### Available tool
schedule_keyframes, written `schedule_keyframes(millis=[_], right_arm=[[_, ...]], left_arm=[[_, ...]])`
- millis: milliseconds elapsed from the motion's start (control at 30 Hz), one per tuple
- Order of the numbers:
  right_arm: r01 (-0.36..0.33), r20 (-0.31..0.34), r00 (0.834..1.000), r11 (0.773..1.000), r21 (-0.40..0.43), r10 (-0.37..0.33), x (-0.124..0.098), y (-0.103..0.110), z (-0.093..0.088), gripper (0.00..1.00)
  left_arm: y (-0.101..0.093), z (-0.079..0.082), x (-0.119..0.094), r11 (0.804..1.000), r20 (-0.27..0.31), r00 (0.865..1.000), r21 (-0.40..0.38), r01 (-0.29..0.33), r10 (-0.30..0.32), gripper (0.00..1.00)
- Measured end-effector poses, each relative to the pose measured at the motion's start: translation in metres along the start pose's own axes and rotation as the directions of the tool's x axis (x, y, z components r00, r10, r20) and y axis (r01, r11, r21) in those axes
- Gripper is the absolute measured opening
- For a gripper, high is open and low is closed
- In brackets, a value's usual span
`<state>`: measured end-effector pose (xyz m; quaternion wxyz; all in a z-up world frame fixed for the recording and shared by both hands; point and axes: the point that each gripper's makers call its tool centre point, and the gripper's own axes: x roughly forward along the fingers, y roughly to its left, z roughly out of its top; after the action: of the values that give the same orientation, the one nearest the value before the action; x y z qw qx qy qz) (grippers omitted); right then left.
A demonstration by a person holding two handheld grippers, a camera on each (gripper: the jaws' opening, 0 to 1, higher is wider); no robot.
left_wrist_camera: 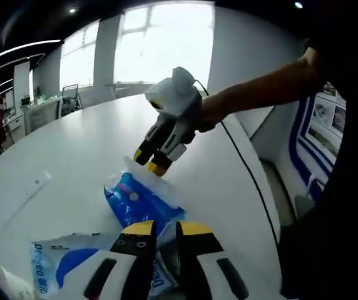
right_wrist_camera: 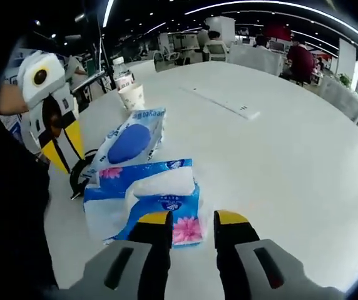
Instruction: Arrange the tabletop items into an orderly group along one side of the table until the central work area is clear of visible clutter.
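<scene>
**Tissue packs being gathered at the worktop edge**

Two soft packs are seen lying close together near one side of the white worktop (right_wrist_camera: 279, 156). The tissue pack (right_wrist_camera: 157, 194) with the pink flowers is blue and white, and its top looks crumpled, with white tissue showing. It lies just in front of the right gripper (right_wrist_camera: 193, 220). The jaws of that gripper are parted a little and nothing is held between them. It is judged that they are kept apart so the pack can be pushed or grabbed next.

The wipes pack (right_wrist_camera: 129, 142) is white with a big blue oval and some lettering. It lies just beyond the tissue pack and seems to touch it. A paper cup (right_wrist_camera: 132, 95) is stood farther back, near the same edge.

The left gripper (left_wrist_camera: 165, 230) is held over the wipes pack. Its jaws are nearly together, and it cannot be told if anything is pinched.

The middle of the worktop is mostly bare, apart from a flat white strip (right_wrist_camera: 226, 102). The things are already set along one side, so the job looks well along.
</scene>
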<state>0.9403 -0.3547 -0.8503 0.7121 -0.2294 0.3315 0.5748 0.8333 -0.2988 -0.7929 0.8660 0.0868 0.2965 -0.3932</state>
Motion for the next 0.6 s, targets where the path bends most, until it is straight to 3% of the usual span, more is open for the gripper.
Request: schedule_keyframes(millis=[133,233,400,467,600], right_arm=[[-0.003,-0.012,1.0,1.0,0.007,0.003,0.003,-0.005,-0.007,0.15],[-0.005,-0.013,1.0,1.0,0.009,0.005,0.003,-0.003,-0.007,0.14],[0.004,-0.016,1.0,1.0,0.012,-0.004,0.003,-0.003,-0.009,0.09],[0.006,-0.014,1.0,1.0,0.017,-0.006,0.003,-0.005,-0.009,0.08],[0.01,-0.012,1.0,1.0,0.02,-0.01,0.005,-0.007,-0.011,0.05]], left_arm=[[-0.005,-0.001,0.009,0.998,-0.018,0.998,0.01,0.057,-0.056,0.09],[-0.007,-0.009,0.015,0.995,-0.054,0.996,0.063,0.08,-0.077,0.09],[-0.012,-0.013,0.02,0.991,-0.095,0.993,0.099,0.085,-0.076,0.09],[-0.008,-0.015,0.021,0.983,-0.111,0.993,0.17,0.065,-0.046,0.09],[-0.011,-0.019,0.027,0.984,-0.122,0.99,0.153,0.089,-0.07,0.06]])
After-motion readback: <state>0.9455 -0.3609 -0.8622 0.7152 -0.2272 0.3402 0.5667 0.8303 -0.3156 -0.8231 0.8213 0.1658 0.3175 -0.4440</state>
